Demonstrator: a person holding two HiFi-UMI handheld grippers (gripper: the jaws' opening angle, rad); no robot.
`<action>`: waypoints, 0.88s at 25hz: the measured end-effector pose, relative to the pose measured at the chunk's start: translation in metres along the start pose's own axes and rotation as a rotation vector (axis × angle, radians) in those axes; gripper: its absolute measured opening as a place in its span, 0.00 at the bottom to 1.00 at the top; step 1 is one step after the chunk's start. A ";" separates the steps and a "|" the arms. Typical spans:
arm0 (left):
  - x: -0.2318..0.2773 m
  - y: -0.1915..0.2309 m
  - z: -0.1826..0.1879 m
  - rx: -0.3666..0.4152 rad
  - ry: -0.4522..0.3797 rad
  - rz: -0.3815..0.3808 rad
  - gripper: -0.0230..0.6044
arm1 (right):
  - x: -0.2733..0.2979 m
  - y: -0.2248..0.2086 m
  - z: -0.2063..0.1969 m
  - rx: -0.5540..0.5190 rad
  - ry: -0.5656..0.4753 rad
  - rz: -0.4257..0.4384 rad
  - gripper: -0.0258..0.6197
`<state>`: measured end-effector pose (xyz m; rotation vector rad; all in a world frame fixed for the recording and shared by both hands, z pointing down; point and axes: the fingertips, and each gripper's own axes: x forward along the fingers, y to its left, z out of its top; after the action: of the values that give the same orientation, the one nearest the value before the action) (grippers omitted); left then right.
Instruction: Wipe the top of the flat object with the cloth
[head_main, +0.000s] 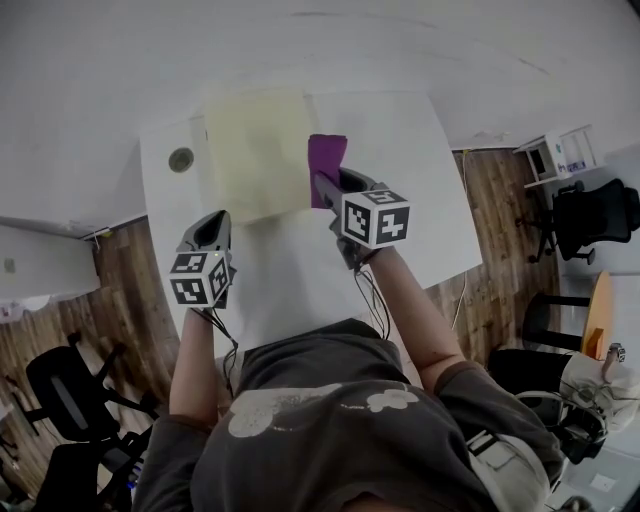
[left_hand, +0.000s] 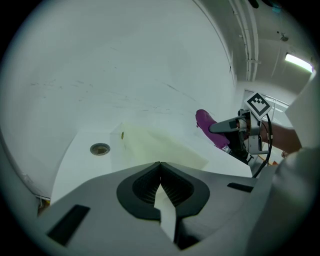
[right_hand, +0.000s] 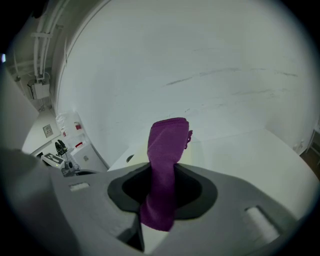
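Note:
A pale yellow flat sheet lies on the white table, toward its far side. My right gripper is shut on a purple cloth, which sticks out past the jaws over the sheet's right edge. In the right gripper view the cloth runs up between the jaws of that gripper. My left gripper hovers near the sheet's near left corner, shut with nothing in it. The left gripper view shows its jaws touching, the sheet just ahead, and the cloth at the right.
A round cable hole sits in the table left of the sheet. A white wall runs along the table's far side. Office chairs and a white shelf stand on the wooden floor to the right, more chairs at lower left.

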<state>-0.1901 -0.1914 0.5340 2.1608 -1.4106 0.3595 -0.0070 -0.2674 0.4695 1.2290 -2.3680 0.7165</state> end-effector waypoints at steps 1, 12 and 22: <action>0.002 0.001 -0.001 0.003 0.008 0.005 0.03 | 0.004 0.001 0.002 -0.004 0.003 0.007 0.22; 0.019 0.009 -0.017 -0.035 0.071 0.039 0.03 | 0.054 0.019 0.031 -0.079 0.035 0.104 0.22; 0.023 0.012 -0.020 -0.092 0.075 0.072 0.03 | 0.104 0.036 0.049 -0.151 0.079 0.169 0.22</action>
<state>-0.1901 -0.2014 0.5656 2.0064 -1.4381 0.3903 -0.0986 -0.3455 0.4770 0.9310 -2.4309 0.6112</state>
